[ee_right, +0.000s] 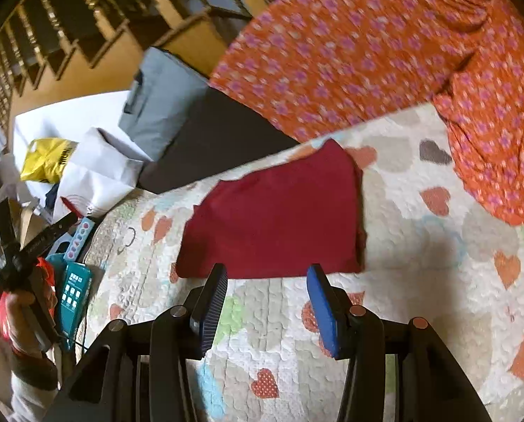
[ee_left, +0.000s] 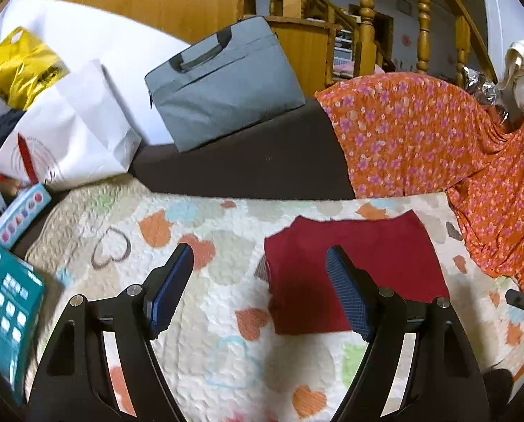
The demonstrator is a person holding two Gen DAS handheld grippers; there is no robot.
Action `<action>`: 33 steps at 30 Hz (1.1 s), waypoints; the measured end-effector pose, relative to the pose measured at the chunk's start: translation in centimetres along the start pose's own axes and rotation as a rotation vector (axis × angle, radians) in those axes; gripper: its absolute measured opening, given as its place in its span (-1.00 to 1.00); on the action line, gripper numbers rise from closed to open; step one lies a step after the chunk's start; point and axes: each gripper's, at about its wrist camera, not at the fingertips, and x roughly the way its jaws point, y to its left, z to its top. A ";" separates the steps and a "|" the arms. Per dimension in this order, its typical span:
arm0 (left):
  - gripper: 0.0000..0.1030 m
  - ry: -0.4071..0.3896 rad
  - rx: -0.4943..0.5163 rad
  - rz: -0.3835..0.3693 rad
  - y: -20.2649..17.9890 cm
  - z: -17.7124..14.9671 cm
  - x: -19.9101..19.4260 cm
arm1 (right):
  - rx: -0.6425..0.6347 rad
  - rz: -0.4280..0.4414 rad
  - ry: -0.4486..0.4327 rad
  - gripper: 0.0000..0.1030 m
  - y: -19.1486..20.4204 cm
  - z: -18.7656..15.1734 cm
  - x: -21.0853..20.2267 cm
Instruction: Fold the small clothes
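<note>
1. The left hand-held gripper (ee_left: 258,288) is being held above the heart-patterned quilt (ee_left: 198,316), its blue-padded jaws spread wide with nothing between them.
2. The right hand-held gripper (ee_right: 267,307) is likewise being held released over the quilt (ee_right: 420,281), its jaws set narrower than the left ones and gripping nothing.
3. In the right wrist view, a hand (ee_right: 19,313) is being seen at the near left edge, wrapped round the handle of the left hand-held gripper (ee_right: 33,242).
4. The red garment (ee_left: 357,274), the small piece of clothing, is lying folded flat into a rough rectangle on the quilt, just beyond the fingertips of both hand-held grippers; the same red garment (ee_right: 276,218) is being touched by neither.
5. To the right, an orange floral dress (ee_left: 455,147) is being draped across the quilt's far right corner.
6. At the near left, a teal box (ee_left: 12,323) and a pale blue box (ee_left: 20,216) are lying beside the quilt.
7. Beyond the quilt a dark cushion (ee_left: 262,165) is being shown, with a grey laptop bag (ee_left: 223,84) resting on it.
8. At the far left, a white paper bag (ee_left: 71,133) and a yellow plastic bag (ee_left: 22,66) are being kept together.
9. Farthest off, a wooden stair railing (ee_left: 367,17) is standing.
</note>
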 end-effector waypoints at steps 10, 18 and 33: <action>0.52 -0.132 0.063 -0.080 -0.6 3.4 -5.6 | -0.024 -0.022 0.023 -0.12 3.3 -1.3 -1.1; 0.58 0.062 -0.042 -0.157 -1.3 -1.6 0.8 | -0.076 -0.057 0.044 -0.07 4.3 0.7 1.6; 0.44 0.242 -0.136 -0.219 -1.5 -6.9 18.9 | -0.039 -0.057 0.189 -0.06 -0.2 3.4 14.1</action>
